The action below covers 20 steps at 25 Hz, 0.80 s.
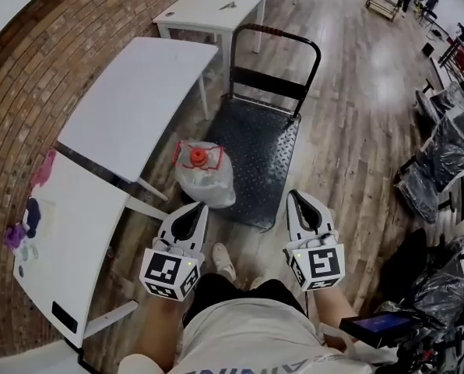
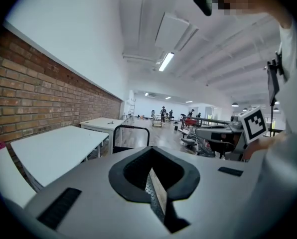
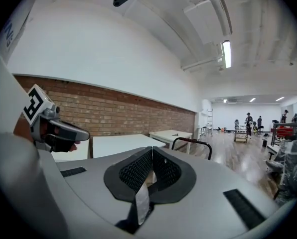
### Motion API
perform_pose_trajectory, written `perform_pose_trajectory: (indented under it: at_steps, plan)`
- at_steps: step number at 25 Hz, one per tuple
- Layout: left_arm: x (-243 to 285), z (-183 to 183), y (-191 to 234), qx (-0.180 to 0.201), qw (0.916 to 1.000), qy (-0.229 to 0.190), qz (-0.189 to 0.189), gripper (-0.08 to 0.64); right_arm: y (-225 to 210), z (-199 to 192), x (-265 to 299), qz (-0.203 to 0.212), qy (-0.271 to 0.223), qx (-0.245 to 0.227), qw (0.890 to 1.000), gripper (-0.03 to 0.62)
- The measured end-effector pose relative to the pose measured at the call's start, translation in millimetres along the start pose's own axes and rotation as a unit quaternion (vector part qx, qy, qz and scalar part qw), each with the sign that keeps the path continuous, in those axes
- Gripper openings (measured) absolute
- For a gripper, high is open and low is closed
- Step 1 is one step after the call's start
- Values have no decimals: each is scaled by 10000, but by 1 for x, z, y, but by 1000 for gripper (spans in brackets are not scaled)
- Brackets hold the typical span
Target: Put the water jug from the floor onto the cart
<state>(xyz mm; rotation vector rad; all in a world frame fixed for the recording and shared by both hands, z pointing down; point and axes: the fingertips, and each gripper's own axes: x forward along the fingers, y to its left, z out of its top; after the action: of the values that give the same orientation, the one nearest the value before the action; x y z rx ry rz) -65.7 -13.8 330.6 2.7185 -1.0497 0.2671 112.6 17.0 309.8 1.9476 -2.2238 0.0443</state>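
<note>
While both pairs of fingers are closed, nothing is held between them: the left gripper [image 1: 195, 209] and the right gripper [image 1: 297, 199] each show their two fingers pressed flat together in their own views, with no object in the gap. Both grippers are held level side by side, well apart from each other, each with its marker cube nearest the person.

The water jug [image 1: 205, 179] stands upright just beyond the left fingers, clear of them and untouched. It is a clear jug with a red cap [image 1: 198, 157]. It rests at the near left corner of the cart [image 1: 255, 142]; whether its whole base is on the deck or partly on the floor [image 1: 349, 131] cannot be told.

The cart's dark deck extends away from both pairs of fingers, and its push handle [image 1: 268, 82] rises at the far end. White worktops [image 1: 138, 92] line the brick wall to the left of the left fingers.
</note>
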Motion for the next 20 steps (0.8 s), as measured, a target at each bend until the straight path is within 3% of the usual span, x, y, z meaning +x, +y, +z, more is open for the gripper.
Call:
perform_pose_trajectory:
  at_steps: [9, 20]
  plan:
    - [-50, 7, -77, 295, 9995, -75, 72, 0, -18, 5, -85, -88, -234, 157, 9996, 5]
    - [-77, 26, -71, 559, 9979, -306, 102, 0, 4, 20, -96, -132, -233, -91, 9996, 3]
